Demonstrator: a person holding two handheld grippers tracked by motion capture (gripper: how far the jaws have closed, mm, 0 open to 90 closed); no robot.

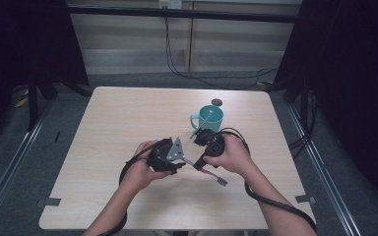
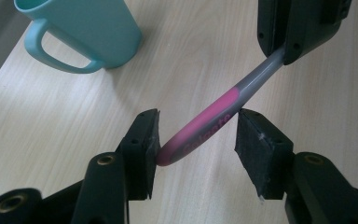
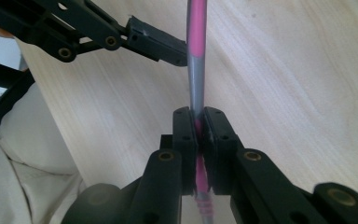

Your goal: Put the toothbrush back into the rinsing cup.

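So, quick rundown:
Right gripper (image 3: 199,140): jaws clamped tight on the toothbrush (image 2: 214,119), pink-and-grey handle, lower middle of its own view; the handle's lower end blurs out at the bottom edge.
Left gripper (image 2: 196,140): jaws apart, the pink handle end sitting between them, seemingly brushing the left pad, clear of the right one.
Toothbrush head: sticks out dark below the right hand (image 1: 229,152) in the high view (image 1: 221,181), bristles too small to make out.
Teal mug (image 1: 210,118): centre-right on the table (image 1: 118,123), top cut off in the left gripper view; something thin stands in it, can't tell what.
Small dark round thing (image 1: 217,102): just behind the mug, unclear.
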